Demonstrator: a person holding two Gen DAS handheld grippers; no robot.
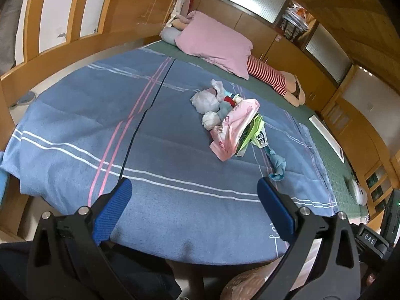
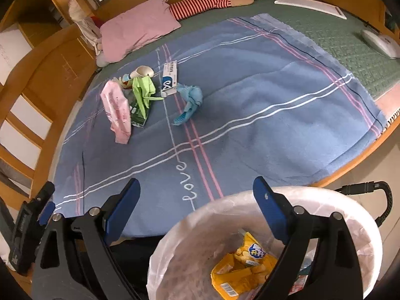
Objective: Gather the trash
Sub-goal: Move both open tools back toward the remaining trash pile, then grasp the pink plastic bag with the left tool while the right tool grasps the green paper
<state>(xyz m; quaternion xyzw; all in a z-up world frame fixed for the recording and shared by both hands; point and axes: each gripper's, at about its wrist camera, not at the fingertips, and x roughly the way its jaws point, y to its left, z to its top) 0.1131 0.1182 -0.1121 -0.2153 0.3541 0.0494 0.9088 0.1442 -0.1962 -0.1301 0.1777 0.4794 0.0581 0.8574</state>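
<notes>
right gripper (image 2: 195, 195) spread wide, nothing between the blue pads, hanging over the near edge of the bed with the lined trash bin (image 2: 325, 197) just under it; a yellow snack wrapper (image 2: 240, 267) already lies in the bin, its print too small to read. left gripper (image 1: 193, 195) also wide open and empty, hovering over the near part of the blue blanket (image 1: 75, 130). looks like between-pickups: one piece binned, rest waiting. trash pile sits mid-bed, well apart from both grippers: pink wrapper (image 2: 117, 110), green wrapper (image 2: 142, 92), crumpled blue piece (image 2: 190, 100), small white box (image 2: 170, 80), white wads (image 1: 205, 100). next move likely calls for a reach forward to the nearest item, probably the blue piece, closing on it, then carrying back to the bin. readable: "love" stitched on the blanket, "das" on the left gripper body; box and pink wrapper text unreadable.
</notes>
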